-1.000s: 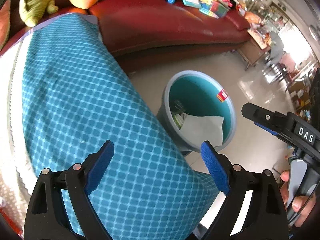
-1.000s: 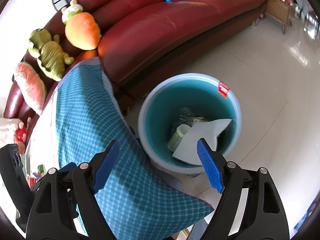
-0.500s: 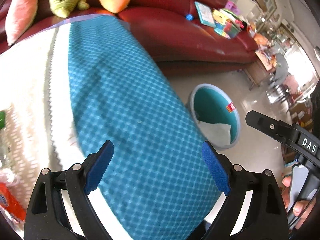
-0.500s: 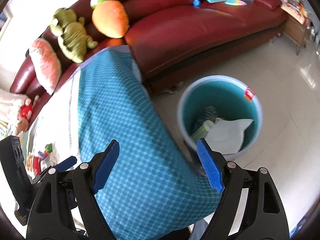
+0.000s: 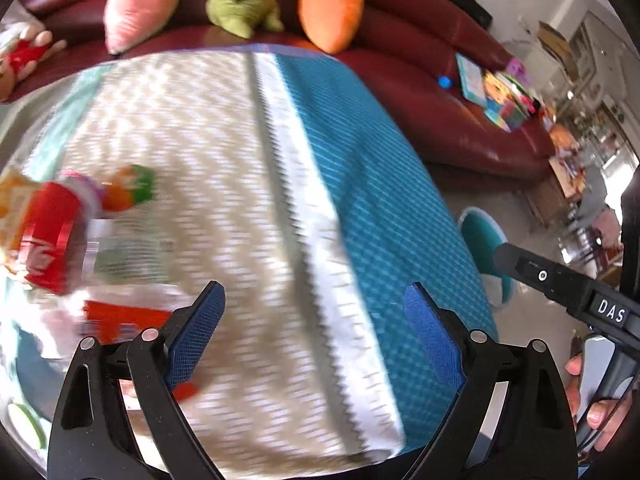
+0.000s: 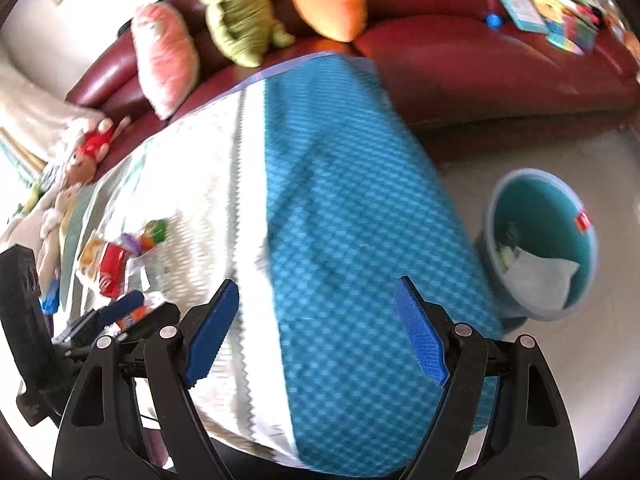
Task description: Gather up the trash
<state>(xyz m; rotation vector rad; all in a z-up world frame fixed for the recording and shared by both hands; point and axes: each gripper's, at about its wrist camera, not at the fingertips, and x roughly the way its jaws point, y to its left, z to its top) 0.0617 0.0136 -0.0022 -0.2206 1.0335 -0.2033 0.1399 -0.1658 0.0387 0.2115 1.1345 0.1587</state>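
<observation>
My left gripper (image 5: pixel 314 332) is open and empty above the cloth-covered table (image 5: pixel 256 184). Blurred trash lies at its left: a red can (image 5: pixel 48 240), an orange and green wrapper (image 5: pixel 128 190) and a red and white packet (image 5: pixel 124 316). My right gripper (image 6: pixel 316 332) is open and empty over the blue checked part of the cloth (image 6: pixel 352 208). The same red can (image 6: pixel 112 268) and wrapper (image 6: pixel 154 234) show far to its left. The teal trash bin (image 6: pixel 540 248) stands on the floor at the right, with white paper (image 6: pixel 548 276) inside. From the left wrist only its rim (image 5: pixel 482 240) peeks past the table edge.
A red sofa (image 6: pixel 480 60) curves behind the table with plush toys: a carrot (image 5: pixel 330 8), a green animal (image 6: pixel 240 20), a pink cushion (image 6: pixel 164 56). Books (image 5: pixel 500 100) lie on the seat. A doll (image 6: pixel 86 156) lies at the left. A hand (image 5: pixel 592 412) holds the right gripper's handle.
Both grippers swung left, away from the bin and over the table top. The bin slid to the right edge of both views, and the trash on the table came into sight.
</observation>
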